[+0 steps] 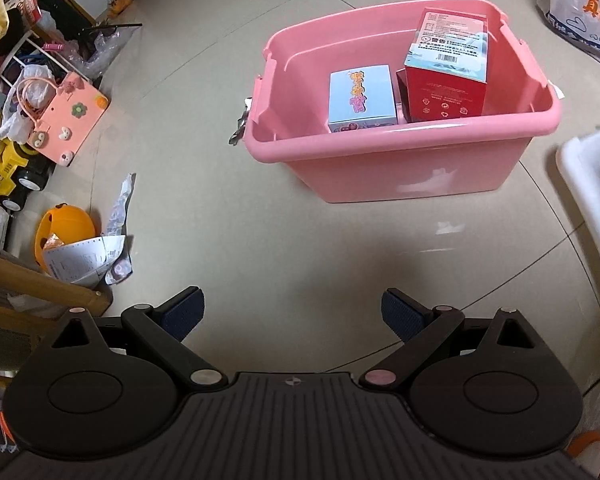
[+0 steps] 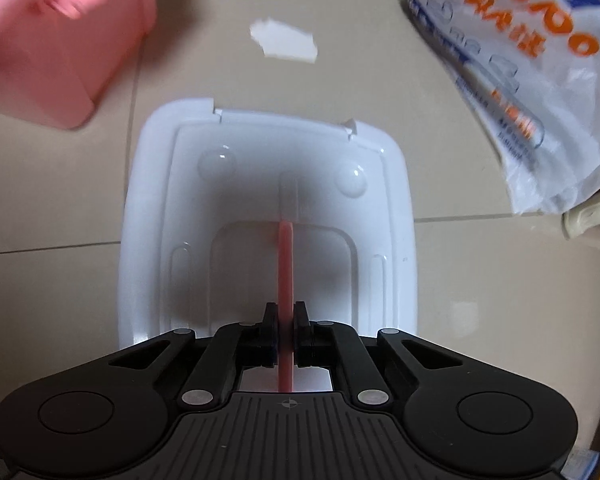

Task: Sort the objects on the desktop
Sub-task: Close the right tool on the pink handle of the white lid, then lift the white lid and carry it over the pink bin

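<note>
Two boxes are already held in the pink plastic bin [image 1: 404, 152], straight ahead of the wide-open, empty left gripper [image 1: 292, 316]. A white plastic lid [image 2: 268, 216] is gripped by its thin pink handle [image 2: 286, 272] in the closed right gripper [image 2: 286, 336], its long axis running straight ahead, with the bin off to its front left.

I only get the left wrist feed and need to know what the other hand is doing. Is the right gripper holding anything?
Observer: Yes. The right gripper is shut on a thin pink handle on the white lid.
Operator: I see only a white edge at my right. Which side of the lid faces the camera?
Observer: A recessed, ribbed face with two round bumps.
Operator: What is beyond it?
Observer: A white paper scrap on the floor tiles, plus a printed plastic bag to the right.
</note>
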Available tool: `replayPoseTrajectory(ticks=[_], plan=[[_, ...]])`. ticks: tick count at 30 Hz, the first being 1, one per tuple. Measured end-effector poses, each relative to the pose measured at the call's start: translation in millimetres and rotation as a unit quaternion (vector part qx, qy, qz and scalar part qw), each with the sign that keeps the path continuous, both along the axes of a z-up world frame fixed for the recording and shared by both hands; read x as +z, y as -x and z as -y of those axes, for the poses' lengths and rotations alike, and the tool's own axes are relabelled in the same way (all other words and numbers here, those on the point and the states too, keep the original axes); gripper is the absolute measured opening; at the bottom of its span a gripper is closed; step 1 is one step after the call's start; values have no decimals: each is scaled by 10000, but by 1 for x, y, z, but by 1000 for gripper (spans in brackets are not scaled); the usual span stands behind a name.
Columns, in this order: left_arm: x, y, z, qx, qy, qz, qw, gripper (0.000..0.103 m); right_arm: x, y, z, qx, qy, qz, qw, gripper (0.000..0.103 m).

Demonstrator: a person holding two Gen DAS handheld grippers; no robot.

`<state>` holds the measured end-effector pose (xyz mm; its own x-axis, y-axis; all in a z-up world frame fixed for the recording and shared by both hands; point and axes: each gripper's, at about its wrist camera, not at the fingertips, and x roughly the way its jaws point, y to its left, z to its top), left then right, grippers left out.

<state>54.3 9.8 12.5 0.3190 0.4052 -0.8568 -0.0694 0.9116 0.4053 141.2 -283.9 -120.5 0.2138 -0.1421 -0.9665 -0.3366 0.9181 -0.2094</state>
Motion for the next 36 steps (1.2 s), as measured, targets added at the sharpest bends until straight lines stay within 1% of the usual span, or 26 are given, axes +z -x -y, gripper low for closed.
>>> replayPoseTrajectory(ticks=[4, 10, 12, 16, 20, 23, 27, 31, 36], plan=[[7, 4, -4, 45, -3, 68, 10000, 98, 34, 11, 0, 83, -83, 216, 9997, 5], [20, 12, -11, 174, 169, 120, 9996, 98, 88, 22, 3, 374, -115, 578, 9976, 5], [24, 14, -11, 123, 270, 122, 9995, 98, 105, 24, 1, 530, -140, 683, 9962, 5], [34, 18, -12, 4, 289, 236, 9993, 98, 141, 29, -18, 1046, -75, 883, 9906, 5], [43, 17, -17, -8, 318, 369, 9988, 98, 174, 30, -49, 1646, -57, 1202, 9790, 5], [47, 15, -21, 31, 362, 446, 9983, 98, 185, 23, -81, 2226, -12, 1320, 9659, 5], [47, 11, -29, 115, 413, 455, 9980, 98, 194, 11, -124, 3006, 68, 1429, 9430, 5], [40, 5, -41, 338, 530, 384, 9973, 98, 189, -6, -167, 3734, 144, 1425, 9166, 5], [24, -7, -55, 637, 678, 240, 9954, 98, 164, -30, -217, 4571, 281, 1257, 8800, 5]])
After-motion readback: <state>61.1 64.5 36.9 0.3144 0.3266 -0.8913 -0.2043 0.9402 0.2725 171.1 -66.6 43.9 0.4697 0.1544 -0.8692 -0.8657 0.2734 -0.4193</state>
